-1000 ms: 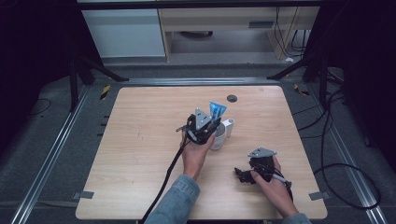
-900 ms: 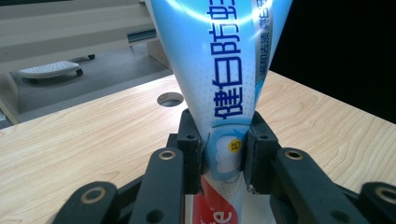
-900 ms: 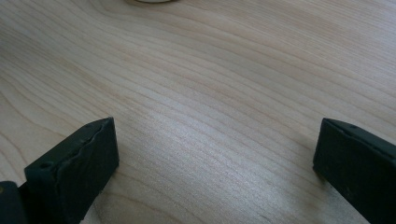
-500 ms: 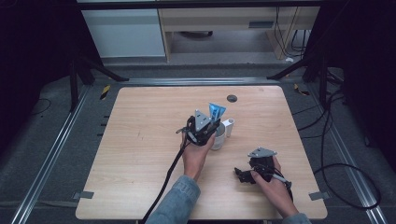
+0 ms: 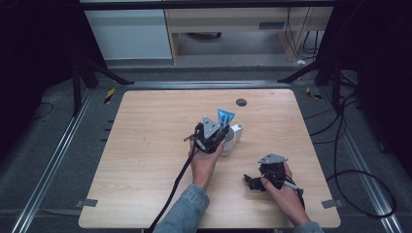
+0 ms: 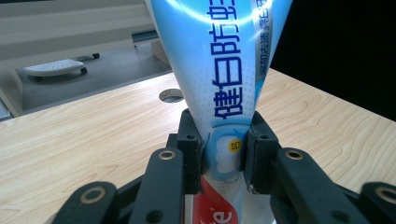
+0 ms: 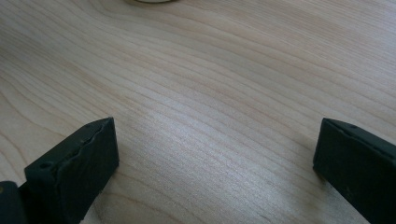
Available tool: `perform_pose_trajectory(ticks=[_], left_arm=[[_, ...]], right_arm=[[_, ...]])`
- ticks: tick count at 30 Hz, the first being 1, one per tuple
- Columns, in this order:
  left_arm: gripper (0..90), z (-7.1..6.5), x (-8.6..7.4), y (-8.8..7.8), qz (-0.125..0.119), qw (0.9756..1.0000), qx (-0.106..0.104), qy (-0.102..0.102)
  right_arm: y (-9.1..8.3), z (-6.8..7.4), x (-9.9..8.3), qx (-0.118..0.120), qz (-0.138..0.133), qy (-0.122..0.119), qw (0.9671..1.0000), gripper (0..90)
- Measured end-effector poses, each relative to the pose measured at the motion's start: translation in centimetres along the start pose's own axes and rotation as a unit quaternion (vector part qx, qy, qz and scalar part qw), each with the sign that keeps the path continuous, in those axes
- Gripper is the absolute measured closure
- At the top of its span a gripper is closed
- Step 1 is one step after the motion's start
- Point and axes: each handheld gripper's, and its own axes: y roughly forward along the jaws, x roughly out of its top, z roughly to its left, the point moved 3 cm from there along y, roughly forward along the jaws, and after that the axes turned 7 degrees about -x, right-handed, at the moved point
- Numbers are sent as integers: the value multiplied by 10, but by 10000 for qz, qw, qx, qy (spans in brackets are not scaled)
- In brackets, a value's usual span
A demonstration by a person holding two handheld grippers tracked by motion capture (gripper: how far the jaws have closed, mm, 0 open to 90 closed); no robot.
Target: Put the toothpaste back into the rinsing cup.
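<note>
Right gripper (image 5: 257, 182): nearest the camera, lower right of the high view, lying low on the table (image 5: 145, 145). In its own view the two black jaws stand wide apart over bare wood, with nothing between them.

Left gripper (image 5: 217, 133): middle of the high view, held by the left hand (image 5: 204, 162). Its jaws are clamped on the toothpaste tube (image 6: 219, 84).

Toothpaste tube: standing upright in the middle of the frame, blue and white with dark blue lettering. The flat crimped end points up. The red lower part drops below the jaws.

White cup (image 5: 227, 143): just below the left gripper, at the tube's lower end. Whether the tube touches its bottom cannot be told.

Small white cylinder (image 5: 237, 132): just right of the cup, upright on the table.

Table hole (image 5: 241, 102): farther back, upper middle of the frame.

Change from earlier frames: almost none. Both hands sit where they were, and the tube is upright as before.

Meaning for the work: the tube looks placed in the cup but not yet released, so letting go seems the likely next step.
</note>
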Motion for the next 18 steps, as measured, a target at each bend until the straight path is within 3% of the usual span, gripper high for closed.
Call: perform_pose_trajectory(ticks=[18], left_arm=[[705, -4, -1, 2, -5, 9999, 96, 49]], right_arm=[[0, 0, 0, 0, 5, 2, 10000, 4]])
